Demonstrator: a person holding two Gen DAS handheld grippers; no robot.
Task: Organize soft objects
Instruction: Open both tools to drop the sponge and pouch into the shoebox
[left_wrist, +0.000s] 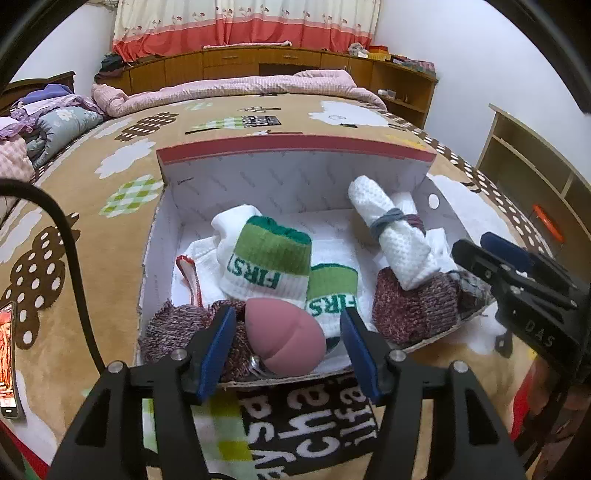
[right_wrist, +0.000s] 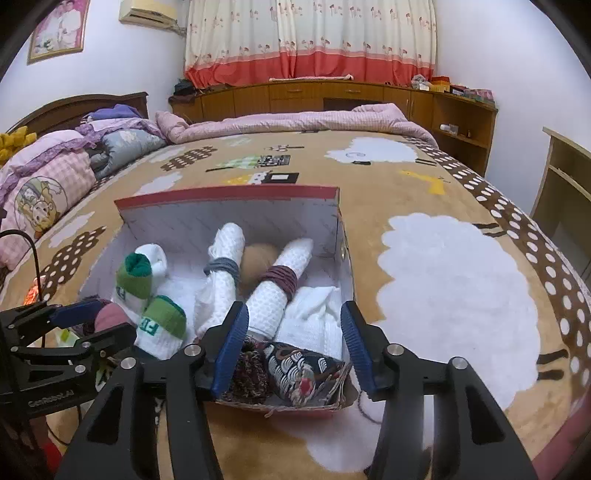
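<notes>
my left gripper (left_wrist: 288, 345) hangs over the near left corner of the open cardboard box (left_wrist: 295, 155), jaws apart, with a pink egg-shaped makeup sponge (left_wrist: 282, 338) lying between the blue pads; i see a gap on each side, so nothing is clamped. my right gripper (right_wrist: 293, 345) hangs over the near right corner of the same box, jaws also apart, and a dark pouch with a wave print (right_wrist: 303, 373) lies below and between the pads, not pinched.

the box sits on a tan bed blanket (right_wrist: 406, 192) patterned with white sheep. inside it i count:
- two white socks with green cuffs (left_wrist: 267, 258), both with green "firs" lettering, at the left, one leaning over the other.
- two rolled white waffle-weave cloths: one tied with grey yarn (right_wrist: 223, 269), one tied with maroon yarn (right_wrist: 279, 280), side by side, tilted up toward the far wall.
- two maroon knit pieces in the left wrist view, one by my left pad (left_wrist: 173, 328), one at the near right (left_wrist: 413, 310).
- one tan round thing (right_wrist: 258, 258) between the rolls, too hidden to name.
- loose white cloth lining the floor.

a phone (left_wrist: 9, 354) lies on the blanket left of the box.
</notes>
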